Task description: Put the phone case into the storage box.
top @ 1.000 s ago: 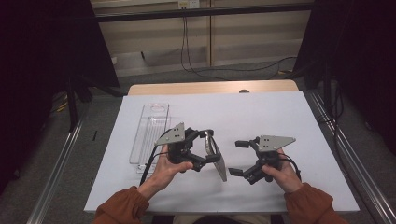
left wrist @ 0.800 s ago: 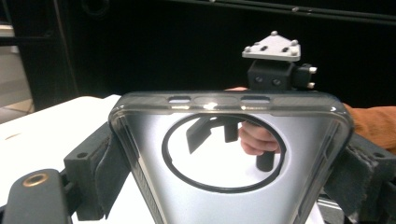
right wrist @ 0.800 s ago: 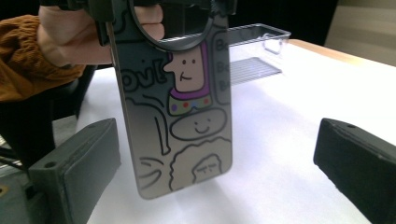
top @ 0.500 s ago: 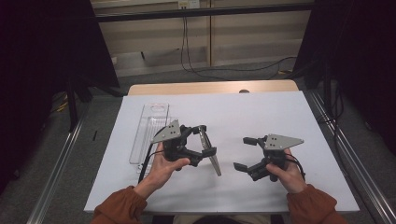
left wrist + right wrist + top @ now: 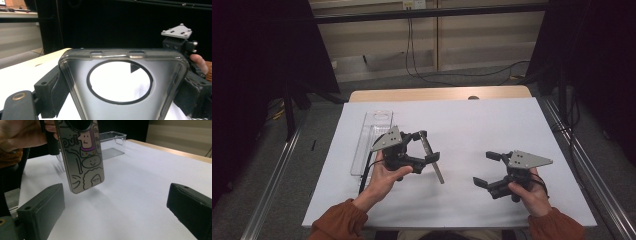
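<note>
My left gripper is shut on a phone case, holding it by its camera end above the white table. In the high view the case is edge-on and slants down toward the person. The case is smoky translucent with a round camera hole between my pads. Its back has cartoon doodles and hangs just above the table. My right gripper stands open at the front right, a short way from the case, with nothing between its fingers. It also appears beyond the case.
A clear plastic tray lies on the table left of my left gripper, also seen far off. The wooden table edge runs along the back. Metal rails flank the table on both sides.
The left gripper has turned the case from face-up to edge-on and kept hold of it. The right gripper has drawn away to the right, still open.
</note>
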`<state>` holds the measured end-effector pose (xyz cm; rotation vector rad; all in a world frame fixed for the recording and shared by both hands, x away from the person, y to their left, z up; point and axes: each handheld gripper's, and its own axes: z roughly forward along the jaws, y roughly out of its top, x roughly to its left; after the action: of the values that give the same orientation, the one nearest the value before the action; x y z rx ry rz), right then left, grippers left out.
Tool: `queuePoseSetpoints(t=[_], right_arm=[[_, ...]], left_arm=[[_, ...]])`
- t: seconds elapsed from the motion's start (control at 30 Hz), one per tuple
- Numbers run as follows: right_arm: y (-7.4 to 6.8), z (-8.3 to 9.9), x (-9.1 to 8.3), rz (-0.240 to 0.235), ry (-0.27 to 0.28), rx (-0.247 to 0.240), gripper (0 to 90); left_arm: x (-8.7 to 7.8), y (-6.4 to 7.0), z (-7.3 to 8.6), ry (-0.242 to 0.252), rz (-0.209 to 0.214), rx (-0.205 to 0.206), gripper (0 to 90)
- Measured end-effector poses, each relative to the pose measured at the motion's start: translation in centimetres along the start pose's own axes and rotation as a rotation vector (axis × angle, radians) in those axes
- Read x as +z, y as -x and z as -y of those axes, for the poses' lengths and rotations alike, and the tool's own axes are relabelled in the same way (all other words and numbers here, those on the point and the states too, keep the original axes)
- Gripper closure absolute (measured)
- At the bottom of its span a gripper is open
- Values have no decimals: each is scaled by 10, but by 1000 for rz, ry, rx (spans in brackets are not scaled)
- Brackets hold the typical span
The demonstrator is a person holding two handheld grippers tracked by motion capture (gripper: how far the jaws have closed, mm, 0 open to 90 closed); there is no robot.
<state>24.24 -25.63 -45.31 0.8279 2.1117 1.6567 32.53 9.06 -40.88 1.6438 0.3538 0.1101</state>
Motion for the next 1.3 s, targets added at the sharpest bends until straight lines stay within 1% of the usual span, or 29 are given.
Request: queuePoseSetpoints(t=[0.03,0.07,0.1,0.17,0.23,0.27,0.3,0.33,0.37,0.43,0.47,0.5,0.53,0.6,0.63,0.77,0.8,0.87,0.9,0.97,1.0,1.07,1.1,1.13,1.17,1.2,1.23,1.27,1.3], right_arm=[[0,1,-2,6,2,6,3],[1,2,-4,16,7,12,4],[1,3,-6,33,15,16,5],[2,5,-11,58,25,21,5],[3,7,-15,91,32,28,5],[4,8,-16,101,31,25,5],[5,9,-18,108,33,27,6],[5,10,-19,120,36,27,7],[5,10,-21,128,33,35,7],[6,12,-24,135,37,35,7],[5,13,-25,150,37,40,6],[5,14,-27,157,37,39,4],[5,14,-28,158,36,40,5],[4,16,-31,160,34,46,6],[4,16,-32,176,43,45,6],[4,19,-40,191,48,49,7],[3,19,-41,198,55,55,7],[4,21,-45,207,64,58,8],[4,21,-46,213,63,58,7],[4,23,-49,224,65,58,7],[3,23,-50,226,60,58,7],[3,25,-53,234,65,57,8],[3,25,-55,233,60,63,8],[2,26,-56,240,62,59,7],[2,26,-57,241,61,63,7],[2,27,-58,245,64,58,7],[2,27,-60,251,63,56,8],[1,27,-60,262,69,66,7],[1,28,-62,262,66,57,8]], left_arm=[[-1,0,-1,-19,-24,7,120],[-2,0,-1,-23,-31,6,120],[-2,1,-1,-20,-34,-5,120],[-1,1,-1,-6,-33,-8,120],[-2,1,-2,-6,-48,-10,120],[-3,1,-2,-20,-53,-10,120],[-3,1,-3,-24,-66,-7,119],[-4,1,-3,-19,-70,-14,119],[-4,-1,-3,-14,-61,-16,119],[-6,0,-4,-19,-92,-10,119],[-7,-1,-5,-14,-109,-10,119],[-8,-2,-5,-21,-103,-7,119],[-9,-2,-6,-14,-115,-9,119],[-11,-3,-6,-18,-119,-4,119],[-11,-3,-7,-13,-131,-13,119],[-13,-3,-9,2,-143,-36,118],[-15,-4,-10,-1,-142,-30,118],[-17,-5,-11,4,-162,-28,118],[-18,-6,-12,11,-163,-31,118],[-20,-7,-13,16,-177,-33,118],[-21,-8,-14,20,-193,-34,118],[-23,-9,-15,23,-198,-33,118],[-23,-10,-15,22,-208,-34,118],[-25,-12,-15,16,-209,-24,118],[-25,-12,-16,19,-215,-35,118],[-26,-12,-16,23,-210,-40,118],[-27,-13,-17,23,-229,-38,118],[-29,-14,-18,13,-236,-28,118],[-29,-14,-19,25,-249,-34,118]])
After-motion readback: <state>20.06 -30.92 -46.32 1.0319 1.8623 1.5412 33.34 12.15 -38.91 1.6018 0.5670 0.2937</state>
